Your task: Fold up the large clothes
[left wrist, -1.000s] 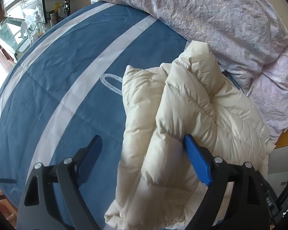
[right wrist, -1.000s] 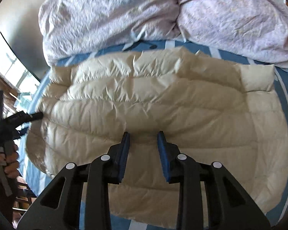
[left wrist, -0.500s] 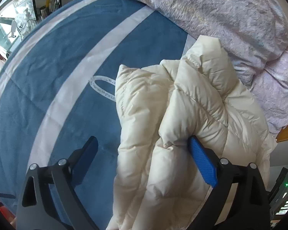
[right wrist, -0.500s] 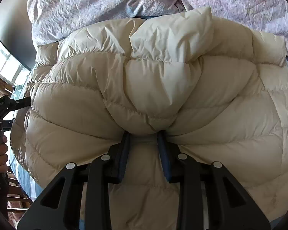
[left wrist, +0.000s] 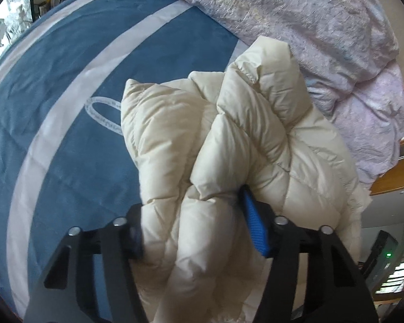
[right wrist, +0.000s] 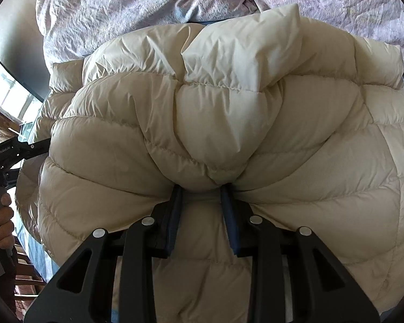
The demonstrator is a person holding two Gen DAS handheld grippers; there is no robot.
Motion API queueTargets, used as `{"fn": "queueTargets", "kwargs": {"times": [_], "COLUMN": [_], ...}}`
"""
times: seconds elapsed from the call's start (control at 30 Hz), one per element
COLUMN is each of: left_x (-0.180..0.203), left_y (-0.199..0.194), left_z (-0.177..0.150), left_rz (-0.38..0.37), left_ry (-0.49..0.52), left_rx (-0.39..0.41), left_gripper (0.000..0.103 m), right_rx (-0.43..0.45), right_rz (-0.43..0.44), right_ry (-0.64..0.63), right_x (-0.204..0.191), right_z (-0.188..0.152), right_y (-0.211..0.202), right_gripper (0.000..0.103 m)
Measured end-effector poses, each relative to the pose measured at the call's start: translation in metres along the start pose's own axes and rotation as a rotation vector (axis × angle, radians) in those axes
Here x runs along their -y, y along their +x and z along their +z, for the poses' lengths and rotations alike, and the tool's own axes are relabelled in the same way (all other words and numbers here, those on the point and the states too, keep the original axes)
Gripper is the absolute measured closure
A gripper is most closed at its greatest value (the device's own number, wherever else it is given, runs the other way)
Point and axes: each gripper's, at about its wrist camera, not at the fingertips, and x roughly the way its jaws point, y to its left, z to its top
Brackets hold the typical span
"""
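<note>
The cream quilted down jacket, puffy with stitched channels and a smooth, slightly glossy shell, fills the centre and right of the left wrist frame, lying on a blue bedsheet with white stripes. A crumpled lilac duvet occupies the upper right. The left gripper has just been closing, and its blue ribbed pads now press a bunched fold of the jacket; the left pad is blurred. The right gripper is clamped on a pinched bulge of jacket. At far left, a hand is cut off by the frame edge.

Left tongs closing (right tongs clamped).
</note>
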Motion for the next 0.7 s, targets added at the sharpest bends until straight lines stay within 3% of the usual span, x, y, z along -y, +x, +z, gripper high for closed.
{"fn": "queueTargets", "kwargs": {"times": [0.17,0.33,0.7], "left_x": [-0.004,0.007,0.075], "left_y": [-0.003,-0.013,-0.072], "left_z": [-0.001,-0.002,-0.006], "left_rz": [-0.063,-0.07,-0.201], "left_ry": [-0.008,0.01,0.095], "left_rx": [0.008,0.038,0.151], "left_gripper": [0.067,0.082,0.086], "right_rx": [0.006,0.009,0.024], "right_rz": [0.005,0.011,0.035], "right_ry": [-0.003,-0.003,0.001], "right_x": [0.001,0.002,0.005], "right_z": [-0.002,-0.003,-0.011], "right_y": [0.0,0.0,-0.002], "right_gripper": [0.071,0.071,0.071]}}
